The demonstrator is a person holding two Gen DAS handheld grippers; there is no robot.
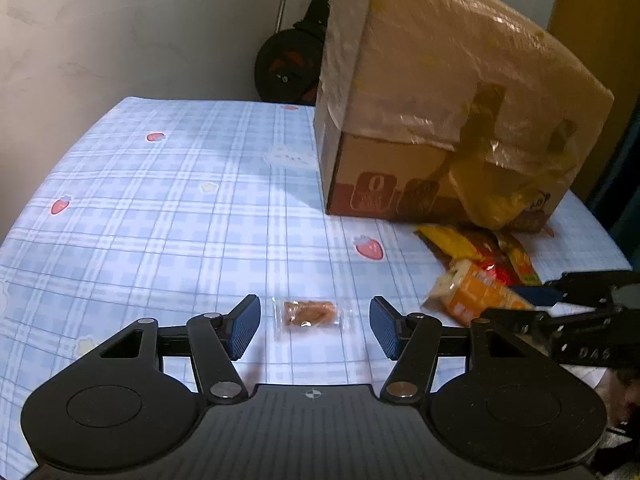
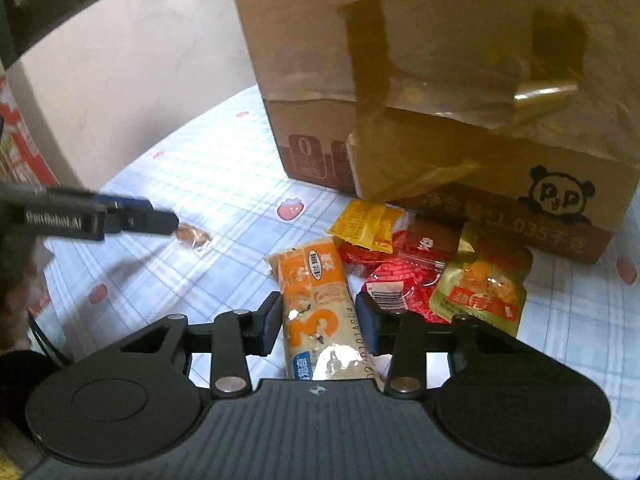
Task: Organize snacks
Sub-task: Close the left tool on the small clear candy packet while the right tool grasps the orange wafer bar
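Right gripper around orange snack pack

We see open tablecloth from 9 to 12 o'clock, free passage. Cardboard box blocks 1 to 2 o'clock. Snack pile crowds box foot at 3 o'clock, packets touching. Small clear-wrapped snack lies alone between left gripper pads, clearance both sides.
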